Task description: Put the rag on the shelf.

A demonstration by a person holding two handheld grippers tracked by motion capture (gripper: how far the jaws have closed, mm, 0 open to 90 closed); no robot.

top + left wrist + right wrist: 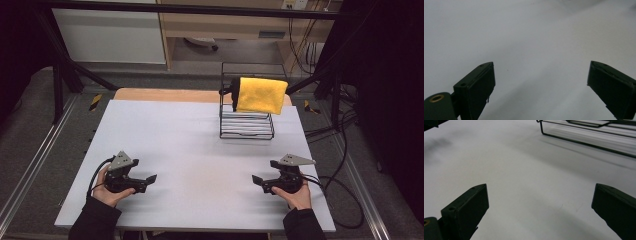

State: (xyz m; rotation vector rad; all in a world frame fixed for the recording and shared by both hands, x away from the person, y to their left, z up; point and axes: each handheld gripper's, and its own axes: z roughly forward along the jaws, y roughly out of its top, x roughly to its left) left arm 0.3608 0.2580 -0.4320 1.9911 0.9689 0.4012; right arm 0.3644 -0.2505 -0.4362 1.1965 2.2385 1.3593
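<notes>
Both grippers parked low at near edge of white table (190, 135), one per hand, well apart, tips turned toward each other across the bare middle. Reads as a ready pose: nothing held, nothing touched.

Left gripper (148, 179) at near left, jaws spread wide, empty; the left gripper view confirms a big gap (541, 82) between the black pads with plain tabletop behind. Right gripper (260, 180) at near right, jaws likewise spread wide and empty (540, 207). Cables trail off the near side, out of the work zone.

Yellow cloth (261, 94) at far right, folded and draped over the top rail of a black wire rack (246, 129), hanging down its near face. Probably hung that way to leave a free lower edge facing the hands, easy to pinch. Rack standing upright on the table, its low near rail visible in the right gripper view (584, 142). A dark item (233, 90) just left of the cloth on the rack, too small to identify.

Likely step: reach not begun. Right gripper nearer to the rack, so probably the one to go. Wide jaws suit thick folded fabric. Risk: tugging the cloth could shift or tip the light rack; left gripper free to steady it.
</notes>
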